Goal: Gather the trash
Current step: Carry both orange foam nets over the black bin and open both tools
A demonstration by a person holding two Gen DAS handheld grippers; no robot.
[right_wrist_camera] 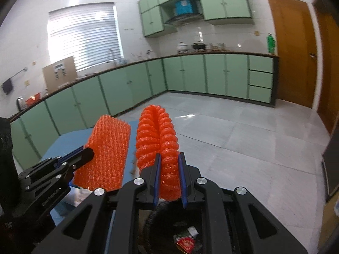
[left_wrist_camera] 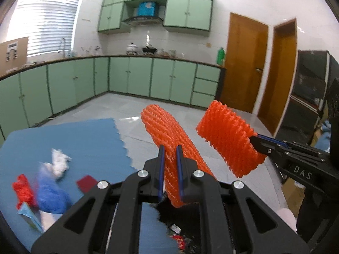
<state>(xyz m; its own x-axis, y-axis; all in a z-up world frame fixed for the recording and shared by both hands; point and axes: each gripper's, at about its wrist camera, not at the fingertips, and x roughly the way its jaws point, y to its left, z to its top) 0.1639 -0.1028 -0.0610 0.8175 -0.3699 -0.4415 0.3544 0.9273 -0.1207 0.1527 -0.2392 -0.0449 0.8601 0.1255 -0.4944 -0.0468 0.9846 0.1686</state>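
**Left wrist view: two orange foam nets, one pinched in each tool**

Left wrist view, bottom centre: left tool (left_wrist_camera: 170, 148) pressed together on one orange foam net (left_wrist_camera: 167, 131), which sticks up and away between the blue pads toward frame centre. Right tool (left_wrist_camera: 257, 140) enters from the right edge, also pinched on a second orange foam net (left_wrist_camera: 228, 139), seen broadside. Count: 2 nets, 2 tools, one net each, the nets near each other but apart.

Lower left of the same frame: blue mat (left_wrist_camera: 84, 139) with loose trash on it, blurred. Counted there: 1 white crumpled tissue (left_wrist_camera: 59, 162), 1 blue bag (left_wrist_camera: 52, 192), 1 red net scrap (left_wrist_camera: 23, 190), 1 dark red card (left_wrist_camera: 86, 183), 1 light blue wrapper (left_wrist_camera: 29, 216). A white piece beside the wrapper is too blurred to tell.

Bottom centre, under the left tool: black bin (left_wrist_camera: 169, 213) with some wrappers inside, count unclear.

Right wrist view: right tool (right_wrist_camera: 168, 157) at bottom centre squeezes its net (right_wrist_camera: 157, 135) folded double, standing up. The left tool (right_wrist_camera: 85, 151) comes in from the left, holding its net (right_wrist_camera: 108, 152) flat-on. Black bin (right_wrist_camera: 161, 211) opening sits right below, a red wrapper (right_wrist_camera: 184, 242) inside.

Background both views: green cabinets (right_wrist_camera: 118, 89) under a long surface (right_wrist_camera: 131, 62), 2 brown doors (left_wrist_camera: 243, 59) at right in the left view.
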